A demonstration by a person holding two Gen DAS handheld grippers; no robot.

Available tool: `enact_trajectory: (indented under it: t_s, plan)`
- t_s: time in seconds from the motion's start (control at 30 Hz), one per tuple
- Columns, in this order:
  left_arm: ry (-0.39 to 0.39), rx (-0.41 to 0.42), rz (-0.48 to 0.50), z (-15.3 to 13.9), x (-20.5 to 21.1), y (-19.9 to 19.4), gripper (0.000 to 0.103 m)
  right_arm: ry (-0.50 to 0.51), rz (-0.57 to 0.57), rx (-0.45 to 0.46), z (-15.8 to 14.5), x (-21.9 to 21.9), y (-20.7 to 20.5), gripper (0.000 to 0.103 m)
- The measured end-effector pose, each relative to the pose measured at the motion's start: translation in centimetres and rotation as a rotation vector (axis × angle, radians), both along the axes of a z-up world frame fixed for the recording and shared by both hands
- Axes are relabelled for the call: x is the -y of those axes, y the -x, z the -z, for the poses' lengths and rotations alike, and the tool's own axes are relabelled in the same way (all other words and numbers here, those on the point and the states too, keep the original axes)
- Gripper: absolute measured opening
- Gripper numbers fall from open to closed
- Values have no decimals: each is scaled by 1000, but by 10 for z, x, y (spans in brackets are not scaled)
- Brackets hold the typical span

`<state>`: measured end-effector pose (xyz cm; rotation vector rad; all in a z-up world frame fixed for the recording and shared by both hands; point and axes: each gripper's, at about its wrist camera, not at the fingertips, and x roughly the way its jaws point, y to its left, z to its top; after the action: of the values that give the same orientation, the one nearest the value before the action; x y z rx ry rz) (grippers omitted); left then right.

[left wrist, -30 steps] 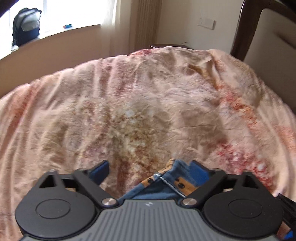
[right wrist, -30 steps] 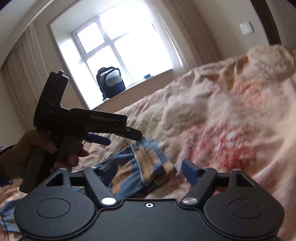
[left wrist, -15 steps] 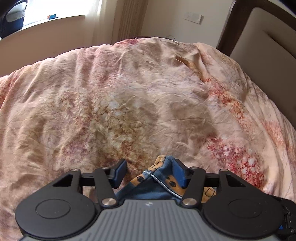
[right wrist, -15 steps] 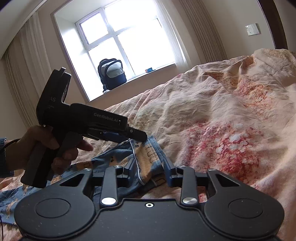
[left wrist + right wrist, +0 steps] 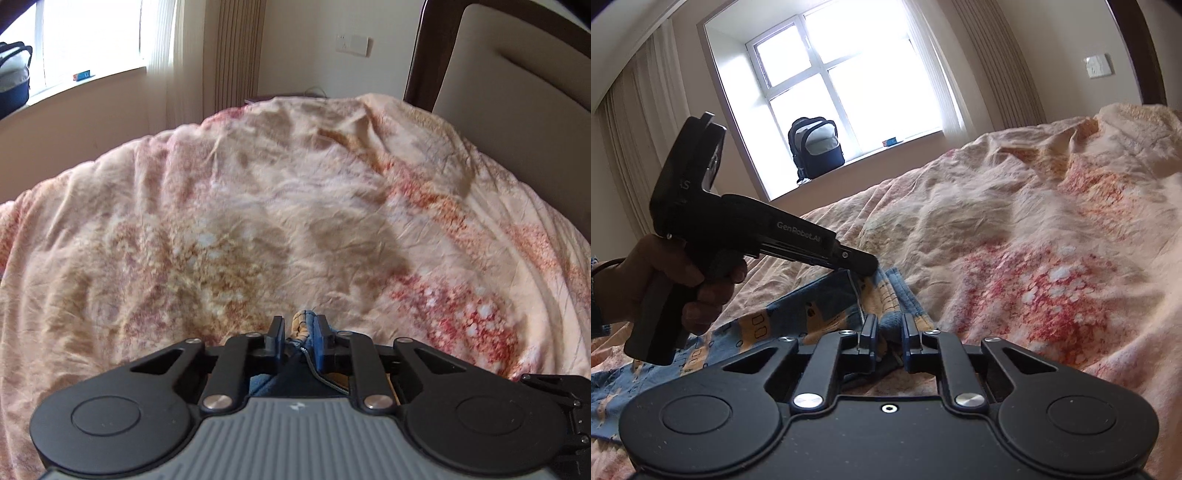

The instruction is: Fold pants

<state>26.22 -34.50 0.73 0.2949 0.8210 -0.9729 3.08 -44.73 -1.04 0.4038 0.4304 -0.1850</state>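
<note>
Pants of soft blue cloth, printed with small orange and yellow blocks, lie crumpled on the bedspread, a plush peach cover mottled with rust and coral blotches and creased into long ridges. Their bunched upper edge, with a thick stitched hem, sits at the near side of the bedspread, and the rest trails away toward the lower left of the right wrist view.

The left gripper, matte black with flat blue-faced pads, has its jaws closing on a puckered fold of the pants; the cloth is pinched between the pads, and a dark zip line runs down just behind them. In the right wrist view its slim black nose meets that same edge while a hand wraps its pistol-shaped handle.

The right gripper, of like build, with rounded disc housings and silver rivets, has its jaws closing too, on a rolled lump of the hem squeezed between its pads, just beside the left gripper's hold.

Beyond the far side of the bedspread, a dark rounded backpack stands on the windowsill, and ribbed curtains hang beside the window
</note>
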Motion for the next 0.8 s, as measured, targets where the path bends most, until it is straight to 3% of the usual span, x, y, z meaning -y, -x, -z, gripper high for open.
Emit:
enact_trajectory:
  t_s: [0.13,0.47,0.57,0.63,0.67,0.7,0.8]
  plan:
    - [-10,16,8,-4,6,5,17,9,17,20,-3,0,5,13]
    - [-12,8,-30,24,17,5,19,6,55,-25,4,4,5,13]
    - [-9,18,-35,25,15,6,28,-2,54,-55,8,5,1,16]
    - [5,1,-62,20,11,3,51,-15,55,-44,7,8,3,24]
    - [11,0,-94,16,8,1,65,-21,61,-38,6,9,6,35]
    - [29,-2,-123,11,4,0,70,-27,62,-33,5,11,8,49]
    - [92,-36,-176,0,-11,-4,80,-52,37,-52,6,14,8,59]
